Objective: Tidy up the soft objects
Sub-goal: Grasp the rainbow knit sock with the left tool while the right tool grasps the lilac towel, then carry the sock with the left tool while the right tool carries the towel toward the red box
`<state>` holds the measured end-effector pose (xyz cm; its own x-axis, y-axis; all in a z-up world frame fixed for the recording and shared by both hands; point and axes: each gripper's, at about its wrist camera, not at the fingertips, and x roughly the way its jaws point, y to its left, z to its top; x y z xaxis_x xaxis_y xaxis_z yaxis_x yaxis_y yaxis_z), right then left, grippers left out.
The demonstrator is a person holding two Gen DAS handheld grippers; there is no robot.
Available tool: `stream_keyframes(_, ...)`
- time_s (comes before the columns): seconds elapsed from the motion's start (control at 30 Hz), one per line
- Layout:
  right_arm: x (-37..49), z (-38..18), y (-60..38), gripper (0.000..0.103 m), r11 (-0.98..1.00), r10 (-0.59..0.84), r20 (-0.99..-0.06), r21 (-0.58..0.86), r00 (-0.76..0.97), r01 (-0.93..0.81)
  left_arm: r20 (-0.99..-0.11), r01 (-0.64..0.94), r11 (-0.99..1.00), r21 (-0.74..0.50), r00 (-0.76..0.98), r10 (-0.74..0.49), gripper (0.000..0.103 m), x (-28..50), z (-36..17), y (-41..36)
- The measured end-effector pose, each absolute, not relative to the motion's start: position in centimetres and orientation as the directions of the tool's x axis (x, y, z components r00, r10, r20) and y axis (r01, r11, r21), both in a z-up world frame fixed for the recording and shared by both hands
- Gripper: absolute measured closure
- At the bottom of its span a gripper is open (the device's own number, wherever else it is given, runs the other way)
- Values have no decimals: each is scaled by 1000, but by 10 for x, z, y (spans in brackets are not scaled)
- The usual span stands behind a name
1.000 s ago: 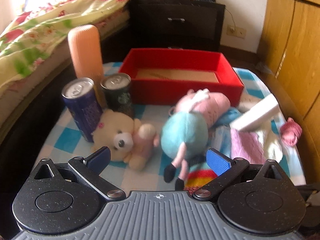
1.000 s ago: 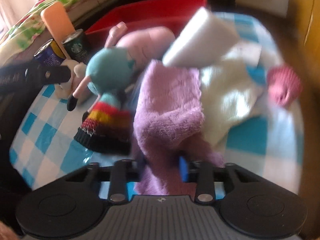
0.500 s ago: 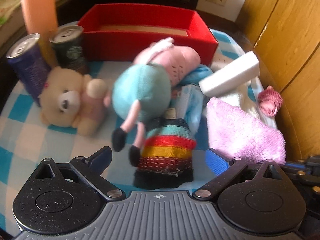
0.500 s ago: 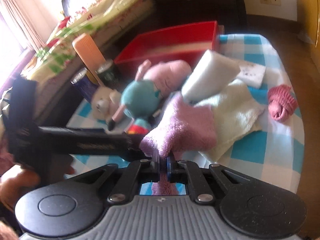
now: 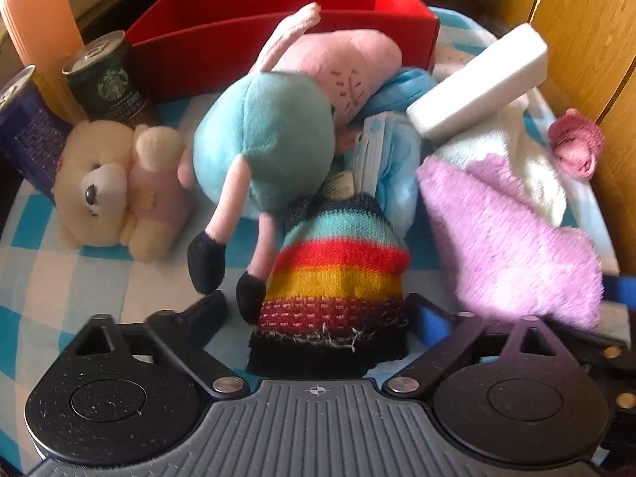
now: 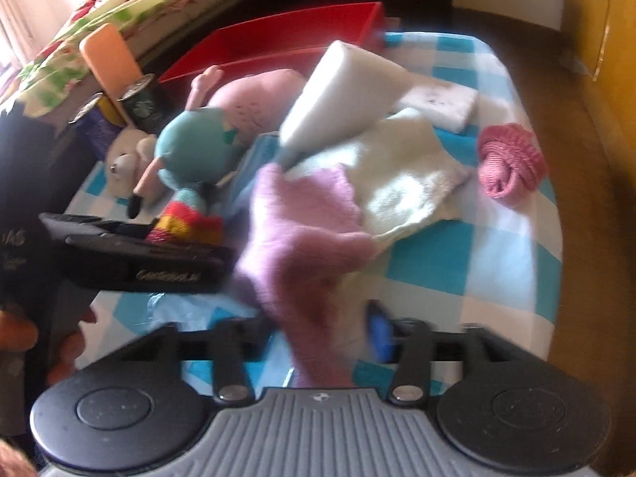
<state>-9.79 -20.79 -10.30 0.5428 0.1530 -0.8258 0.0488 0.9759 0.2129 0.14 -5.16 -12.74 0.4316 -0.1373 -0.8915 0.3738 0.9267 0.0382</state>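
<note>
Soft objects, heaped on blue/white checked cloth (image 5: 79,278) w/ red box (image 5: 278,35) at far edge.

Item 1: striped knit hat (image 5: 338,274), teal/red/yellow/maroon bands, black brim toward camera. Lies flat betw. fingers of left gripper (image 5: 318,314); jaws wide, pads clear of hat on both sides, nothing gripped.

Item 2: purple towel (image 6: 302,238), fluffy. Drapes from pile toward right gripper (image 6: 318,330); lower corner hangs betw. its fingers. Jaws have just been opening, now partway apart; blue pad (image 6: 379,334) stands off the cloth, so no grip. Image blurred here.

Item 3: teal-bodied plush (image 5: 262,147), pink head and limbs, black feet; lies on its back across pile, feet just beside hat brim.

Item 4: cream teddy bear (image 5: 107,187), pink shirt, on its side, left of teal plush, touching it.

Item 5: pale cream towel (image 6: 405,183), partly under purple towel.

Item 6: white foam block (image 6: 346,95), tilted, resting on cream towel.

Item 7: pink yarn ball (image 6: 508,163), alone on cloth, right of towels, near table edge.

Item 8: light blue fabric (image 5: 397,159), bunched betw. plush and towels; kind unclear.

Non-soft, left rear: green coffee can (image 5: 107,83) and blue can (image 5: 24,127), upright, side by side; orange ribbed cylinder (image 5: 39,20) upright behind them. Red box appears empty as far as seen; interior mostly hidden.

Person's fingers (image 6: 67,349) on left gripper's handle, lower left of right wrist view.
</note>
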Motion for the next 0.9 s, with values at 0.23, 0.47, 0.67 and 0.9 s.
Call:
stream_keyframes(0.23,-81,-108,-191,65,982,158,-808,187,567,-7,-873,342,939,23,465,-148,22,3,-129,-52)
stream_keyframes(0.47,-86,-105,-192,103,956,264,-817,291,514,-29,-881,350,934,-69,418,-222,75,-3,-117,-33)
stream_keyframes(0.67,-96,-82,-198,103,914,363,-764,404,533,-42,-850,331,930,-160,432,-300,79,-16,-90,-13)
stream_keyframes(0.9,-106,-24,-189,103,882,421,-634,452,649,-131,-787,306,930,-204,515,-341,79,-33,-43,3)
